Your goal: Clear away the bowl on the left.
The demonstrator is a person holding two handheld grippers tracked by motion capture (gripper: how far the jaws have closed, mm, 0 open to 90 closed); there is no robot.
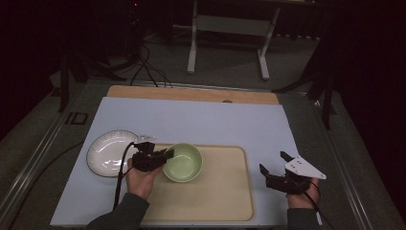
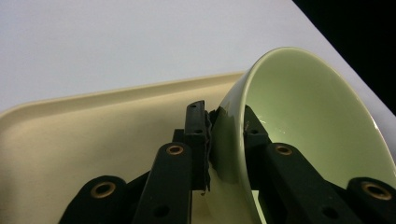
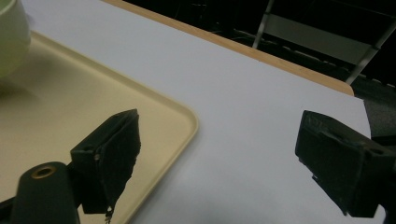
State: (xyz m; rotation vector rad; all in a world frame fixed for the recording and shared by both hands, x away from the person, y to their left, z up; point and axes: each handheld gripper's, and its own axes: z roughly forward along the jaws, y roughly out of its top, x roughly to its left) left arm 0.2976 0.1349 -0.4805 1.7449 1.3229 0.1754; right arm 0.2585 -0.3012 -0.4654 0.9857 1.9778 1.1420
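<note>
A pale green bowl [image 1: 183, 163] sits on the left part of a beige tray [image 1: 225, 191]. My left gripper [image 1: 165, 155] is shut on the bowl's left rim. In the left gripper view one jaw presses the outside of the bowl [image 2: 308, 112] and the other sits inside it, over the tray [image 2: 93, 121]; the left gripper [image 2: 224, 135] holds the wall between them. My right gripper [image 1: 273, 163] stands open with nothing in it, just right of the tray. In the right gripper view the right gripper [image 3: 219, 140] hovers over the tray's far right corner [image 3: 184, 116], and the bowl [image 3: 11, 37] shows at top left.
A white plate with a dark rim [image 1: 109, 152] lies on the light mat [image 1: 201, 120] left of the tray. A wooden table edge [image 1: 191, 94] runs along the far side. Beyond it are a floor with cables and a white frame.
</note>
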